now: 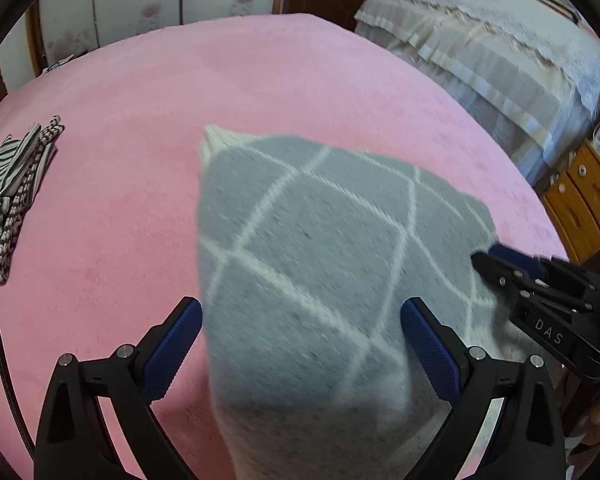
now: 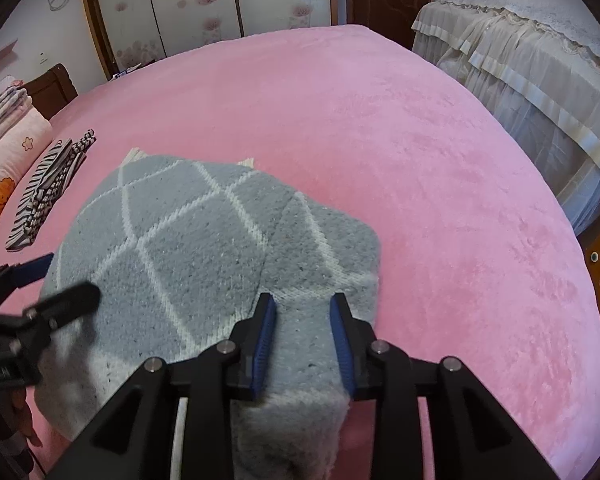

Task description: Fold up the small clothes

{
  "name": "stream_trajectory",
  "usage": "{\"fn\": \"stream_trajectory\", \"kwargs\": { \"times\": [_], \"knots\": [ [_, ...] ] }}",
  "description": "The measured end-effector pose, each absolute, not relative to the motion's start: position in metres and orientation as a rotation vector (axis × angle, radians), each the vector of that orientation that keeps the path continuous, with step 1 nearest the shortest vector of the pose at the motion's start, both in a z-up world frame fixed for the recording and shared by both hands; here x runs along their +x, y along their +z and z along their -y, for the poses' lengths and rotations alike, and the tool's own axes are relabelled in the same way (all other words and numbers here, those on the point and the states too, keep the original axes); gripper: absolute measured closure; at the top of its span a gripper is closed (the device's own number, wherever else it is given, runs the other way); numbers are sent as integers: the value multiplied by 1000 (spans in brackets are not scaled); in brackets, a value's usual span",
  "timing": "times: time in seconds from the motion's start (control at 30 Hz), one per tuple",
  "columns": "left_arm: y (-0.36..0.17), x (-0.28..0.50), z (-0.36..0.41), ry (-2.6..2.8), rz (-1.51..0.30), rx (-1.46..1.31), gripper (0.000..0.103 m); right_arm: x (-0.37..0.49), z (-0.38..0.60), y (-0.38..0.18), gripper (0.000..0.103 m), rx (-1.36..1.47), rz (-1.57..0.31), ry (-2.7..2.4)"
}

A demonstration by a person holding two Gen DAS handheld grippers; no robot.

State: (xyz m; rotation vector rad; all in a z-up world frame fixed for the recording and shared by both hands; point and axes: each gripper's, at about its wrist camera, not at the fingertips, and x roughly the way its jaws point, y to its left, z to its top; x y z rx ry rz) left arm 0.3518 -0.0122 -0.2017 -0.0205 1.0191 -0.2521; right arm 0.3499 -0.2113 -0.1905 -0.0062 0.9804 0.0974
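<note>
Two grippers work one grey knitted garment with a cream diamond pattern point(image 2: 188, 248), lying folded on the pink plush bed point(image 2: 420, 160). Our left gripper point(image 1: 300, 344) has its jaws spread wide, clear of the cloth. The right gripper point(image 2: 302, 344) has jaws partly parted astride a fold; we cannot tell whether they pinch it. We should release fully, lift straight off without dragging, then press the fold flat.

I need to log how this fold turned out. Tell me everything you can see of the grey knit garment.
The grey knit garment has a white diamond-line pattern, paler toward the near end. It lies folded on the pink blanket, one layer overlapping. The right gripper straddles its near right part; the left gripper stands wide around it.
</note>
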Motion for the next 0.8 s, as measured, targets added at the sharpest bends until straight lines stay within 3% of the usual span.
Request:
{"fn": "stream_trajectory", "kwargs": {
  "times": [0.17, 0.23, 0.3, 0.6, 0.8],
  "knots": [
    [-182, 344, 11, -243, -997, -58, 4, 348, 222, -182, 67, 81, -1028, 129],
    [-168, 340, 9, -251, -976, -63, 4, 343, 229, -170, 42, 141, -1020, 151],
    [-148, 333, 7, -246, -940, -39, 3, 333, 233, -153, 28, 126, -977, 150],
    [-94, 307, -14, -242, -866, -29, 0, 294, 257, -93, 15, 63, -872, 167],
    [-81, 288, -9, -330, -859, 66, 0, 278, 266, -73, 14, 46, -845, 165]
  ]
}}
